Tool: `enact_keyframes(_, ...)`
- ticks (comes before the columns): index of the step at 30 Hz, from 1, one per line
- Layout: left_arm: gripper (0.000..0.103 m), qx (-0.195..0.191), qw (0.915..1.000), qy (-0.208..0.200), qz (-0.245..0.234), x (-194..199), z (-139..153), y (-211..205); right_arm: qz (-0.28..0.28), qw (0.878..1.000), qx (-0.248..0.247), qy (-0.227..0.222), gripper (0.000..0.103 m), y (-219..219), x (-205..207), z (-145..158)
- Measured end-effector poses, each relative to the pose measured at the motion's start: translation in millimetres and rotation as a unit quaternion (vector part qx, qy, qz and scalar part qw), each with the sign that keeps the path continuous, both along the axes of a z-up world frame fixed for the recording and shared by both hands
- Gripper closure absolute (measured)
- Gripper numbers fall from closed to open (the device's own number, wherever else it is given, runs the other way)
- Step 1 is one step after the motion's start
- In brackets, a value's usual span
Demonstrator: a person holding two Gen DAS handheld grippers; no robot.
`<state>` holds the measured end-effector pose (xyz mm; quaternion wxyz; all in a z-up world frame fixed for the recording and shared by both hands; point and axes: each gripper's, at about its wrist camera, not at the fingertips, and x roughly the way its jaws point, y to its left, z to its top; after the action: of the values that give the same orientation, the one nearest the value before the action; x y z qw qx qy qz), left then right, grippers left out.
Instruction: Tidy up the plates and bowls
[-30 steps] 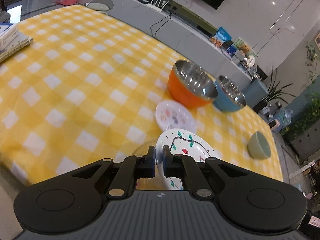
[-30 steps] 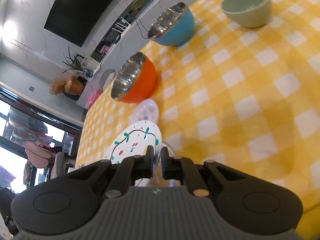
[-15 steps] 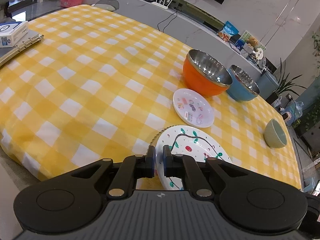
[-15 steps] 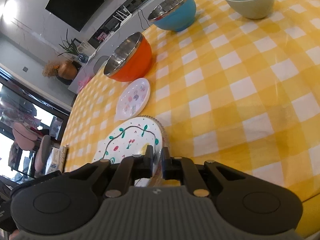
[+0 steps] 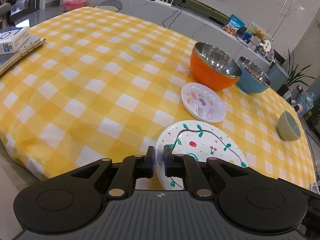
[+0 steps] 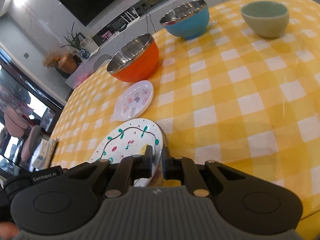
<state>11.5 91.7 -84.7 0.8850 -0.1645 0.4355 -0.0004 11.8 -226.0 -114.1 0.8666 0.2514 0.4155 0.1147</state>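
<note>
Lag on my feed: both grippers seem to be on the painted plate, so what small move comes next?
Probably carry the white vine-painted plate toward the small white sticker plate to stack them: left gripper and right gripper both pinch its rim, and the small plate lies just beyond.

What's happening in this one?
A person holds a gripper in each hand. Both the left gripper and right gripper are shut on opposite edges of the painted plate at the table's near edge. The small plate, orange bowl, blue bowl and green bowl sit untouched.
</note>
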Motion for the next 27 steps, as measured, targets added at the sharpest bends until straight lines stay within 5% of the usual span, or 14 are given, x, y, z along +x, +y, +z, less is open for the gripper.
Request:
enact_keyframes(15, 0.093, 0.029, 0.9995, 0.013, -0.008, 0, -2, -6, 0.017, 0.997, -0.064, -0.037, 0.095, 14, -5, 2)
enact_keyframes(20, 0.094, 0.051, 0.9984, 0.012, -0.020, 0, -1, -13, 0.027, 0.989, -0.138, -0.053, 0.095, 29, -8, 4)
enact_keyframes(27, 0.096, 0.061, 0.9979, 0.008, -0.020, -1, 0, -16, 0.030, 0.986, -0.152, -0.057, 0.096, 32, -6, 3)
